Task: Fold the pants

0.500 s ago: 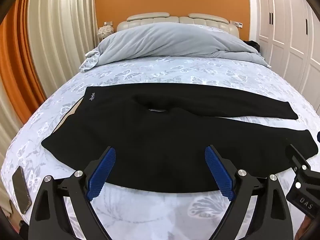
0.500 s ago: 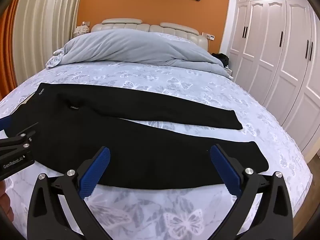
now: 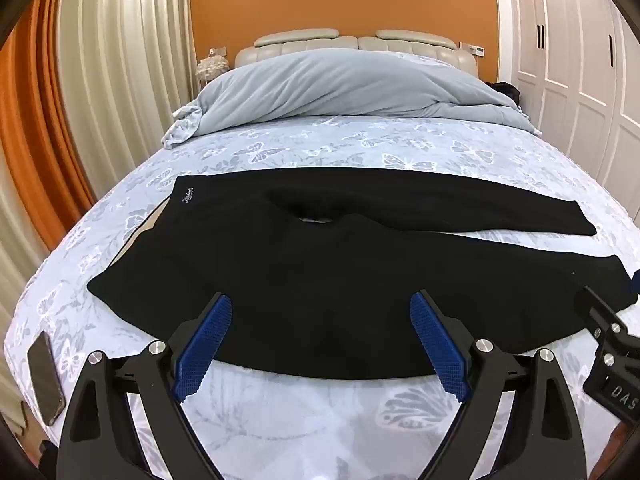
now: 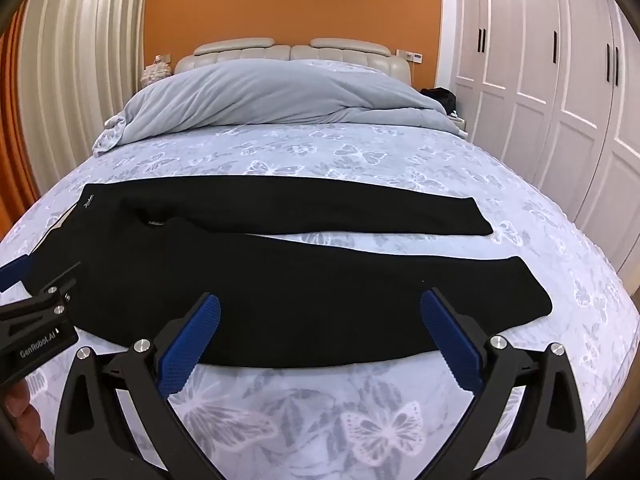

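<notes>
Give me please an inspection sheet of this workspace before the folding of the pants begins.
Surface: bed with a butterfly-print sheet.
Job's things: black pants lie flat and unfolded across the bed, waistband to the left, the two legs spread apart toward the right.
Clutter: dark phone at the bed's left edge; grey duvet bunched at the headboard.
Grippers: left tongs and right tongs both open, at the pants' near edge, holding nothing.
Cables: nothing seen.
Surroundings: orange wall with a picture, curtains on the left, white wardrobe on the right.
</notes>
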A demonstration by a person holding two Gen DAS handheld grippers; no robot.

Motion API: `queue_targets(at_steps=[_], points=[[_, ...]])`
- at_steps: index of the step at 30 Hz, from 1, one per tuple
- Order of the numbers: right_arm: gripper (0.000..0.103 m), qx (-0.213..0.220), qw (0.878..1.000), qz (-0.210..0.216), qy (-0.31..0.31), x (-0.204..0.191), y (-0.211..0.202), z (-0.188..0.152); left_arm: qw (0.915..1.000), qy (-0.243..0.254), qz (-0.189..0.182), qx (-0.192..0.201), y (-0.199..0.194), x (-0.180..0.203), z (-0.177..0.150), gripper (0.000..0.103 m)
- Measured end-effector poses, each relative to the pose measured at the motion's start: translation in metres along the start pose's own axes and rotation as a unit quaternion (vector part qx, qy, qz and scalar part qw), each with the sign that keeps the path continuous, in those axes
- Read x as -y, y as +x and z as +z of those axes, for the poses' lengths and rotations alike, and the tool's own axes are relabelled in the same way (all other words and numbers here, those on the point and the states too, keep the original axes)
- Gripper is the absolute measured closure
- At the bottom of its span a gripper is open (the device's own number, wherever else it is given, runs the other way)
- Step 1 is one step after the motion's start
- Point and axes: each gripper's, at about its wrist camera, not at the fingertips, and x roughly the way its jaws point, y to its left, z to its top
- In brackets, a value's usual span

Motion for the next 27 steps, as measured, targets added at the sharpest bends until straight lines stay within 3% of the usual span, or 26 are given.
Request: queue_targets(at_steps=[27], points=[[0.005,-0.003,1.0,-0.002,0.007,-0.0003,0.0013,0.0016,0.9999,0.008,0.012,0.005,0.0,0.0034,-0.0031,0.014]])
